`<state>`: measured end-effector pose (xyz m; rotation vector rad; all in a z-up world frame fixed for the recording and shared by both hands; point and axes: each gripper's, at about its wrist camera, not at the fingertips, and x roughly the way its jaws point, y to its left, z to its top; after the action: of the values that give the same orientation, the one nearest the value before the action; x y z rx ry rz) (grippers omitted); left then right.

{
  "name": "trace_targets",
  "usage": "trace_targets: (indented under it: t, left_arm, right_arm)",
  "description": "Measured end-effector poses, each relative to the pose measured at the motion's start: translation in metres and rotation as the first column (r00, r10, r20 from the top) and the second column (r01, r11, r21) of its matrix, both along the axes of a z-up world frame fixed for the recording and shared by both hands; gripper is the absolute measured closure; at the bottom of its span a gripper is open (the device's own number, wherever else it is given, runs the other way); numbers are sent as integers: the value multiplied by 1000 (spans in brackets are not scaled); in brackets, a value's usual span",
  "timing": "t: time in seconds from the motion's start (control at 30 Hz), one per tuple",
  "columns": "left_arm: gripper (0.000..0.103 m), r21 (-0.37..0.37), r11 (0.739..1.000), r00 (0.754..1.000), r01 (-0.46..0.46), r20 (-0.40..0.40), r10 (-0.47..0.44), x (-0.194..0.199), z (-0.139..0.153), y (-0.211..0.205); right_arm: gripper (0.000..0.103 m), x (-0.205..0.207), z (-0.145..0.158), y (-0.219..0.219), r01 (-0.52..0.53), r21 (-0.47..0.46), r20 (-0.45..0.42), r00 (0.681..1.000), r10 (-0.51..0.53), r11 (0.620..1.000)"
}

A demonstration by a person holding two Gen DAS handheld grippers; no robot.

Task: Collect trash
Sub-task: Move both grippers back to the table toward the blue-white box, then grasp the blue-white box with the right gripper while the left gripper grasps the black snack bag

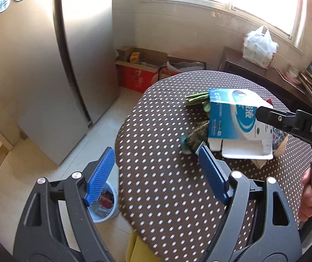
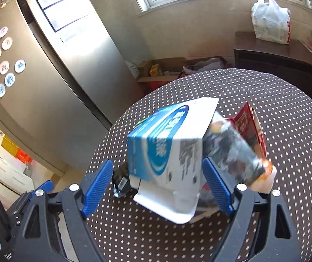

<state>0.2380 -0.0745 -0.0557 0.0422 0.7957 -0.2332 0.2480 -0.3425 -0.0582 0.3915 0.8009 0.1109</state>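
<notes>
A blue-and-white carton [image 2: 166, 150] stands tilted on a heap of trash on the round dotted table [image 2: 287, 100]. Around it lie a red carton [image 2: 252, 126], a shiny plastic wrapper [image 2: 232, 152], a dark wrapper [image 2: 122, 180] and green beans [image 1: 197, 97]. My right gripper [image 2: 158, 184] is open, with the carton [image 1: 232, 118] between its blue pads and a gap at the left pad. My left gripper [image 1: 156, 172] is open and empty over the table's near-left edge, its right pad close to the dark wrapper [image 1: 196, 138]. A light-blue bin [image 1: 106, 207] with trash stands on the floor below.
A steel fridge [image 1: 35, 76] rises at the left. Cardboard boxes [image 1: 138, 74] sit on the floor beyond the table. A dark cabinet [image 1: 254, 69] under the window carries a white plastic bag [image 1: 258, 45]. A hand [image 1: 308, 196] grips the right tool's handle.
</notes>
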Motion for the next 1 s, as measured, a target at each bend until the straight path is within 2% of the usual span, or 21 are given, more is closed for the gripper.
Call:
trace_targets:
  t: [0.17,0.33,0.4,0.47,0.5,0.63,0.77,0.87,1.0]
  left_arm:
    - [25,0,1000,1000,17,-5,-17,16,1,-12]
    - [23,-5,1000,1000,13,-7,-13,25,-2,-12]
    - [23,-8,1000,1000,8,-19,-8,29,-6,-10]
    - [23,-8,1000,1000,0,-27,-1,30,-10,-8]
    - [23,-9,1000,1000,-2,-30,2,31,-11,-6]
    - [23,-15,1000,999,-11,-43,10,34,-15,-1]
    - [24,-19,1000,998,-22,-53,21,35,-17,1]
    - [24,-17,1000,999,-18,-45,17,33,-14,-1]
    - [24,-23,1000,1000,7,-26,-7,27,-9,-5]
  right_arm:
    - [20,27,-6,-13,-73,70,-16,997,74,995]
    - [22,43,-7,-8,-91,28,-21,996,92,995]
    - [34,49,-10,1,-84,-10,-35,996,83,996]
    - [60,59,-16,1,-67,-17,-59,996,66,998]
    - [61,63,-18,6,-72,2,-60,996,72,997]
    - [79,64,-21,9,-99,39,-18,995,99,994]
    - [94,46,-7,13,-91,70,62,994,87,993]
    - [99,29,11,14,-69,42,129,990,63,997]
    - [99,2,30,8,-1,0,192,981,1,1000]
